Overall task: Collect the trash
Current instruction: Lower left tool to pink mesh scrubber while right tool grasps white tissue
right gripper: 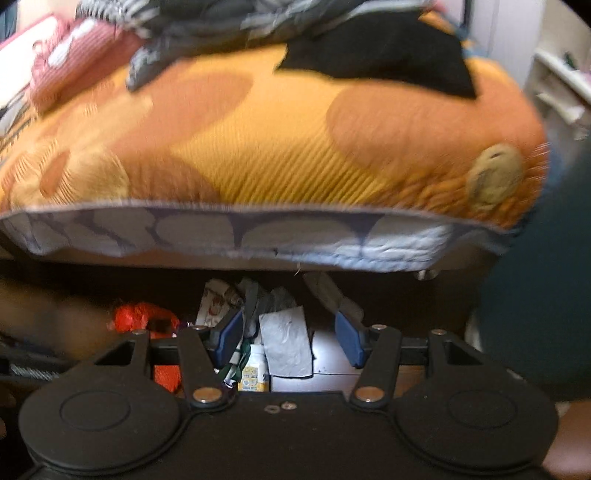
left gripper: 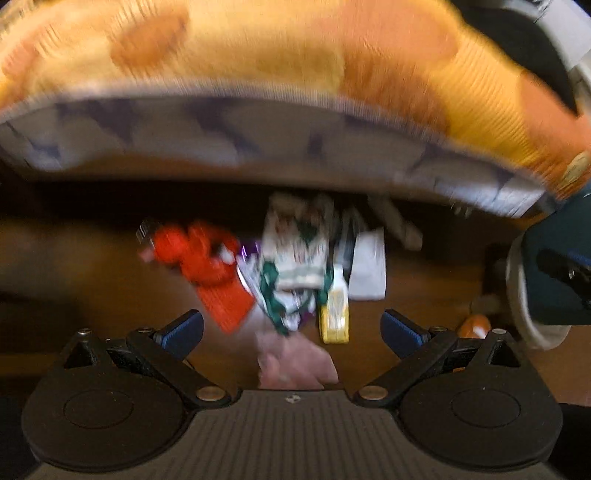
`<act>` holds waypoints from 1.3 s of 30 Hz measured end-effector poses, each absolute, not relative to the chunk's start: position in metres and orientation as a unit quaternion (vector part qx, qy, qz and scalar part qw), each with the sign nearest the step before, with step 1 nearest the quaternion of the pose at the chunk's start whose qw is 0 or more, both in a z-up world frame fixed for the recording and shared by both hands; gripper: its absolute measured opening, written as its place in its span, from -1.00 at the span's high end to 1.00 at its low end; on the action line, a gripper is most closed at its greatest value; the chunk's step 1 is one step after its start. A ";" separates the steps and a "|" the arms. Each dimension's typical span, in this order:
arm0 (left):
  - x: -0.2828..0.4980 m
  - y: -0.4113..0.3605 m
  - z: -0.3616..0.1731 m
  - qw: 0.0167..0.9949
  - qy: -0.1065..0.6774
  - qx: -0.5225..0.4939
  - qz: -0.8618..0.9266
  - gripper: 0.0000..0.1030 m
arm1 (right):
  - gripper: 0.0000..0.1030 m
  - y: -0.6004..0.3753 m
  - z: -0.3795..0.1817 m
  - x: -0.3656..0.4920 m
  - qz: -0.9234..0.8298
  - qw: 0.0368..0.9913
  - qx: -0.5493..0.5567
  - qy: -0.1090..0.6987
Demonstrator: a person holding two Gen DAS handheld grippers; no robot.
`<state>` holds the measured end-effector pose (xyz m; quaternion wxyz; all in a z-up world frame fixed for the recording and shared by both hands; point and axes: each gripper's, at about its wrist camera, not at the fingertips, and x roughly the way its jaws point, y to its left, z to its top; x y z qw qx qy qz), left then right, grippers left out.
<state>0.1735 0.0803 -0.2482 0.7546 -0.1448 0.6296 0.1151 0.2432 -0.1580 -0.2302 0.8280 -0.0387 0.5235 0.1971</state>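
A heap of trash lies on the brown floor at the bed's edge. It holds a red wrapper [left gripper: 207,266], a white and green wrapper [left gripper: 295,258], a yellow carton [left gripper: 334,314], white paper [left gripper: 367,269] and a pink scrap [left gripper: 295,365]. My left gripper [left gripper: 291,328] is open and empty, just short of the heap, over the pink scrap. In the right wrist view my right gripper [right gripper: 290,339] is open with the grey-white paper [right gripper: 286,343] between its fingers, untouched. The red wrapper [right gripper: 142,317] and yellow carton [right gripper: 253,376] show there too.
A mattress with an orange patterned cover [right gripper: 277,147] overhangs the heap. Clothes [right gripper: 221,29] lie on top of it. The other hand-held gripper [left gripper: 546,280] shows at the right in the left wrist view. Under the bed is dark.
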 end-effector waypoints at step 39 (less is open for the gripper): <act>0.170 0.048 -0.567 0.489 0.827 -0.243 0.134 -0.68 | 0.07 -0.075 -0.506 0.315 0.149 0.727 -0.056 0.668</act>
